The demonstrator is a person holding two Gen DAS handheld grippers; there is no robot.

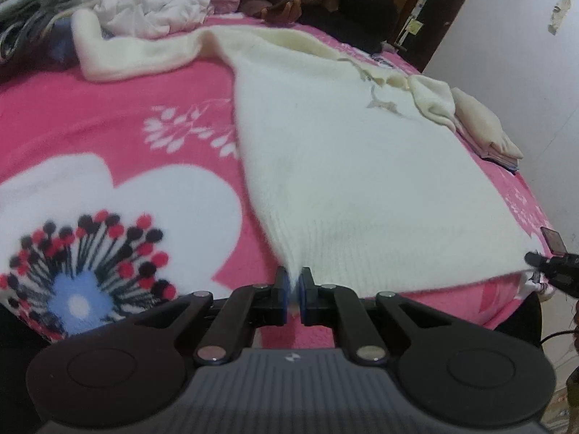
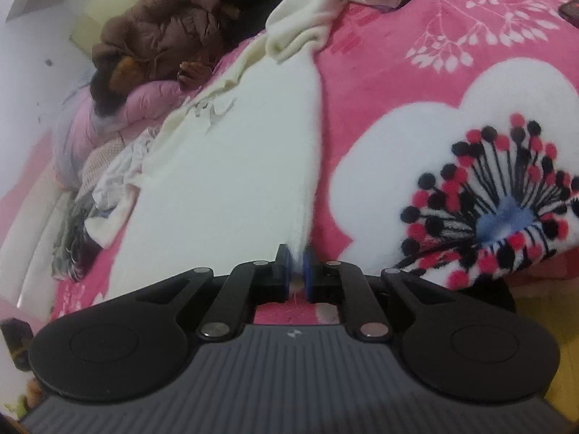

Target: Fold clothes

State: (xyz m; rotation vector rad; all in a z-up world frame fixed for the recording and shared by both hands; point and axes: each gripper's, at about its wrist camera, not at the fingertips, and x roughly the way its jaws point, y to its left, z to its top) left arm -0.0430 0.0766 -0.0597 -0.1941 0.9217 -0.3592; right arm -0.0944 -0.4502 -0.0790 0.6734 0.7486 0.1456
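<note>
A cream knitted sweater point(image 1: 354, 166) lies spread flat on a pink flowered blanket point(image 1: 126, 137), neck end far from me, one sleeve stretched to the far left. My left gripper point(image 1: 294, 282) is shut on the sweater's near left hem corner. In the right wrist view the same sweater point(image 2: 231, 181) runs away from me, and my right gripper point(image 2: 296, 258) is shut on its near right hem corner. The right gripper's tip point(image 1: 542, 264) also shows at the right edge of the left wrist view, at the other hem corner.
A folded beige garment point(image 1: 485, 126) lies at the bed's far right. A heap of unfolded clothes point(image 1: 144, 11) sits at the far left. A person in a brown puffy jacket point(image 2: 159, 29) sits at the bed's far end. A dark phone point(image 1: 553, 240) lies near the right hem corner.
</note>
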